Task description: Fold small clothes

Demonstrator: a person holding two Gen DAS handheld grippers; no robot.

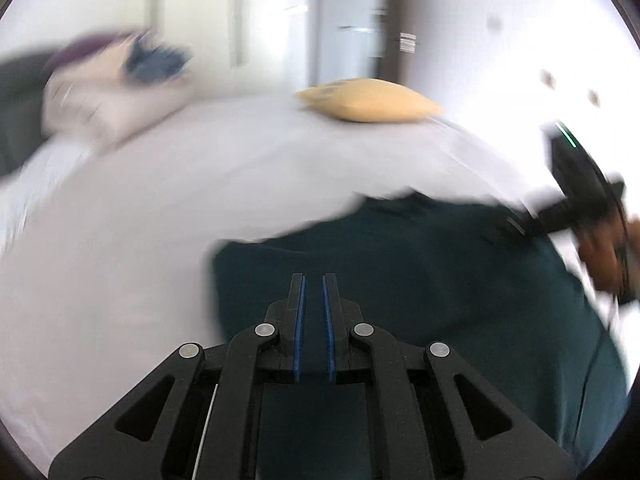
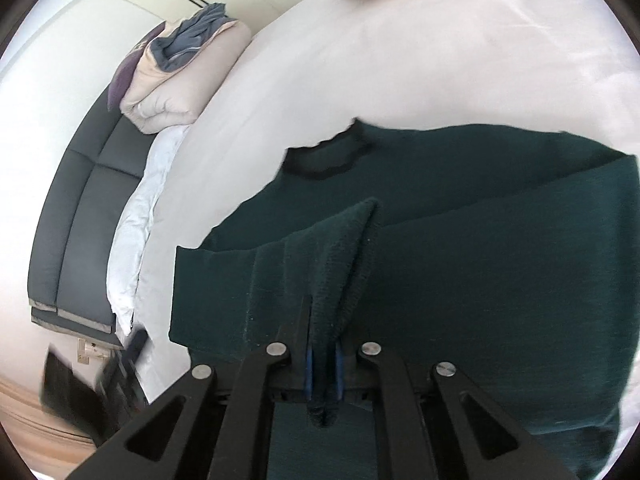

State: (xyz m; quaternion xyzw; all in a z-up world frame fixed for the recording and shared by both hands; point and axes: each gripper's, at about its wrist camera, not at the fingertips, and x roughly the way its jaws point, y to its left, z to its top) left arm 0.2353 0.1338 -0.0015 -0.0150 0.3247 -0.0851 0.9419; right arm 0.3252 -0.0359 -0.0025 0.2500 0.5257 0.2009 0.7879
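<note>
A dark green sweater (image 2: 460,264) with a black collar (image 2: 324,160) lies on the white bed (image 2: 400,60). My right gripper (image 2: 323,320) is shut on a pinched fold of the sweater and lifts it a little. In the left wrist view, which is blurred, my left gripper (image 1: 314,280) hovers over the sweater's (image 1: 400,272) left edge with its jaws narrowly apart and nothing between them. The right gripper (image 1: 560,212) and the hand holding it show at that view's right edge.
A yellow cushion (image 1: 372,100) lies at the far side of the bed. A folded beige duvet (image 2: 180,84) with a blue-grey garment (image 2: 192,36) on it sits at the head end. A dark headboard (image 2: 76,208) runs along the left.
</note>
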